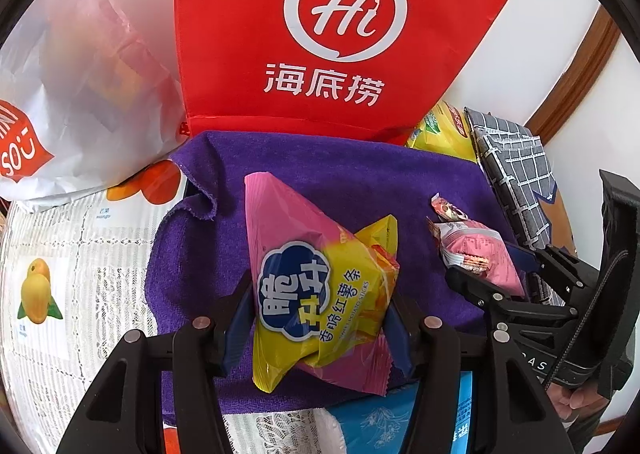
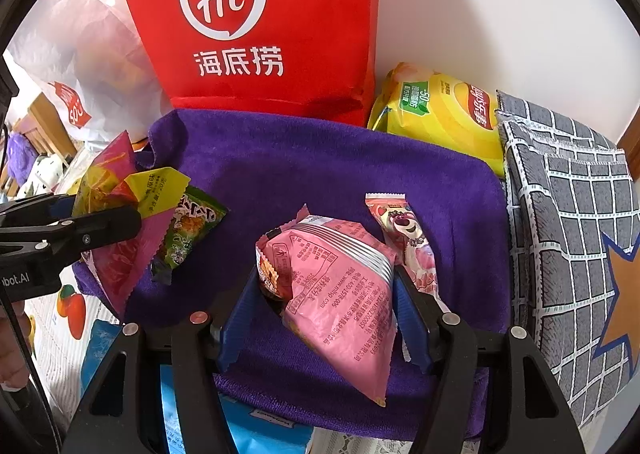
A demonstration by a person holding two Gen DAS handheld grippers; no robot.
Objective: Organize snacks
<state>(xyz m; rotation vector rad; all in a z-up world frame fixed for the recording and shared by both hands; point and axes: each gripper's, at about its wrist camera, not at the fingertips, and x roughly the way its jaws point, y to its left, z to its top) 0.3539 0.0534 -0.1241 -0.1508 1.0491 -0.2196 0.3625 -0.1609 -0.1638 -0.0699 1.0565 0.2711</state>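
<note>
Both claws clamped on snack packets over the purple towel (image 1: 320, 170).
My left gripper (image 1: 316, 318) pinches the sweet potato stick bag (image 1: 316, 290), my right gripper (image 2: 328, 314) pinches the pink packet (image 2: 340, 306) — I'd lift each straight up, holding the squeeze gentle. Obstacles: green snack (image 2: 188, 230) sits under the left bag, bear-print bar (image 2: 404, 226) touches my right claw, red bag (image 2: 260, 26) stands behind.

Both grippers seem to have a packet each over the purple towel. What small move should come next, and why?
Probably lift both toward the red bag standing behind the towel. The left gripper grips the sweet potato sticks, the right gripper the pink packet; both packets look clamped, so carrying seems the next step.
</note>
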